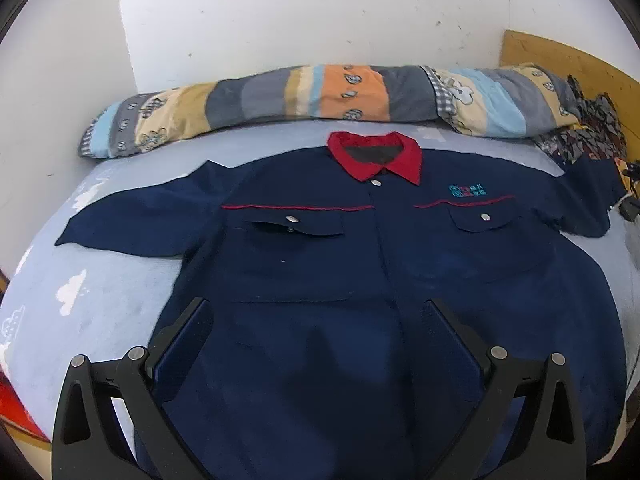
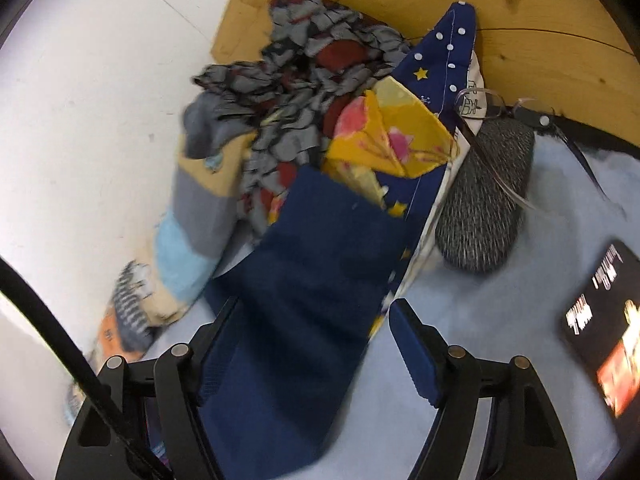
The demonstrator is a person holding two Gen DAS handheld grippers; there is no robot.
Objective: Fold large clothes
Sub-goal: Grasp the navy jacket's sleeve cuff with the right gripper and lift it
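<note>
A navy work shirt [image 1: 360, 272] with a red collar [image 1: 376, 154] lies flat, front up, on the light blue bed [image 1: 100, 304], both short sleeves spread out. My left gripper [image 1: 318, 312] is open and empty, above the shirt's lower front. In the right wrist view the shirt's right sleeve [image 2: 320, 280] runs between the fingers of my right gripper [image 2: 312, 312], which is open over it. Whether the fingers touch the cloth I cannot tell.
A rolled striped quilt [image 1: 304, 96] lies along the white wall behind the collar. Crumpled patterned clothes [image 2: 304, 80], a yellow and starry blue pillow [image 2: 404, 136], a grey knit item with glasses [image 2: 484, 192] and a lit phone [image 2: 608, 320] lie by the wooden headboard [image 2: 520, 8].
</note>
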